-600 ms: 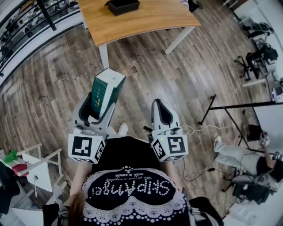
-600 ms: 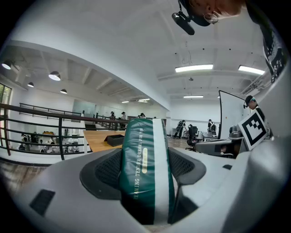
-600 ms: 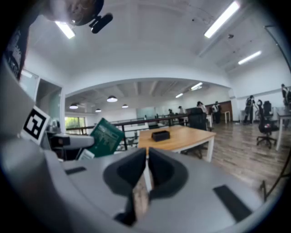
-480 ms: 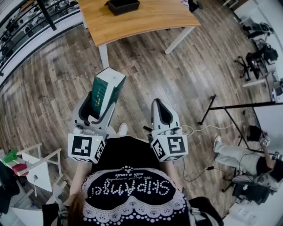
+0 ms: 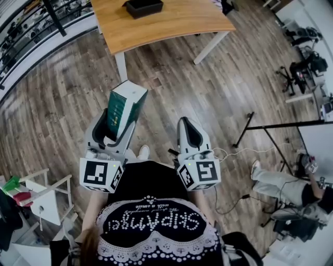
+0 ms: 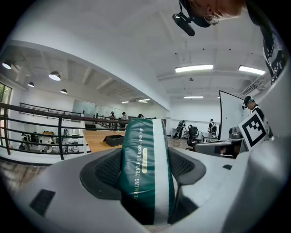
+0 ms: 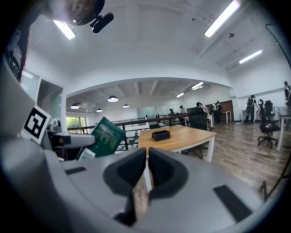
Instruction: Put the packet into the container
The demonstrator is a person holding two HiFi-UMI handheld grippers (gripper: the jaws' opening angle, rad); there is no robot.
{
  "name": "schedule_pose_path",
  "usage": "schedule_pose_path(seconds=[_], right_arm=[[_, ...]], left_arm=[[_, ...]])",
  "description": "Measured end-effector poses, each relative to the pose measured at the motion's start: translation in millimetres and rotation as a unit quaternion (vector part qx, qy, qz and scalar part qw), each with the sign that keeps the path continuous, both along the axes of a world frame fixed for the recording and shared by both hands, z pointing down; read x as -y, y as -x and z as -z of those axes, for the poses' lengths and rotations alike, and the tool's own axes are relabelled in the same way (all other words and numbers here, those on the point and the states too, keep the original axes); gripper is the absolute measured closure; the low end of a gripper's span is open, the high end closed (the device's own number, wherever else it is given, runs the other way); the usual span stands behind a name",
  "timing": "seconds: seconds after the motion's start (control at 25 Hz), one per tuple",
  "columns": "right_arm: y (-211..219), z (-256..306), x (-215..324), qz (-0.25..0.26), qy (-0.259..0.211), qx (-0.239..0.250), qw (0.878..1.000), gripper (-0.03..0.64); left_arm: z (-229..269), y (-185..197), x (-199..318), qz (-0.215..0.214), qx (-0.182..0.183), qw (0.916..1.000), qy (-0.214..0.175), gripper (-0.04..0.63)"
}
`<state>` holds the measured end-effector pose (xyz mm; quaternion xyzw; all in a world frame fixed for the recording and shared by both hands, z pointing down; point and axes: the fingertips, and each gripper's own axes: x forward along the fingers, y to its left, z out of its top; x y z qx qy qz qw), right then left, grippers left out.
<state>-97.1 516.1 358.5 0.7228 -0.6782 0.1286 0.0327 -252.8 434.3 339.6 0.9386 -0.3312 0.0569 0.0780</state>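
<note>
A green and white packet [image 5: 123, 107] stands out of my left gripper [image 5: 115, 120], whose jaws are shut on its sides; in the left gripper view the packet [image 6: 146, 173] fills the gap between the pads. In the right gripper view the same packet [image 7: 105, 137] shows at the left. My right gripper [image 5: 188, 131] is beside it, jaws shut with nothing between them [image 7: 146, 160]. A black container [image 5: 143, 7] sits on the wooden table [image 5: 177, 23] ahead, well beyond both grippers; it also shows as the container [image 7: 160, 134] in the right gripper view and the container [image 6: 113, 140] in the left gripper view.
Wood floor lies between me and the table. A black railing [image 5: 36, 26] runs along the left. A tripod stand [image 5: 270, 132] and a seated person [image 5: 283, 188] are at the right. A small white chair [image 5: 44, 200] stands at the lower left.
</note>
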Motion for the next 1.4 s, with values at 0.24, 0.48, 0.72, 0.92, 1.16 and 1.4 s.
schedule_pose_path(seconds=[0.24,0.48,0.72,0.92,1.16,1.4], right_arm=[[-2,-1,-6,0.005,-0.004,0.007,1.0,0.577],[-8,-2,-9,0.0,0.003,0.015,1.0,0.575],[-13,-6,-11,-0.008,0.006,0.018,1.0,0.577],[-18,-9,-5,-0.016,0.014,0.021,1.0,0.575],[-32,-14,22,-0.028,0.024,0.029,0.999,0.576],[-42,-8,73,-0.027,0.024,0.026,0.999,0.577]], left_arm=[[2,0,-6,0.006,-0.005,1.0,-0.002,0.25],[3,-4,-11,0.002,-0.007,1.0,0.006,0.25],[-1,-4,-8,0.003,-0.005,0.9999,0.009,0.25],[-3,-8,5,0.001,-0.005,0.9999,0.014,0.252],[-7,-19,36,-0.006,-0.005,0.9997,0.022,0.252],[-4,-31,84,-0.015,-0.011,0.9996,0.022,0.253]])
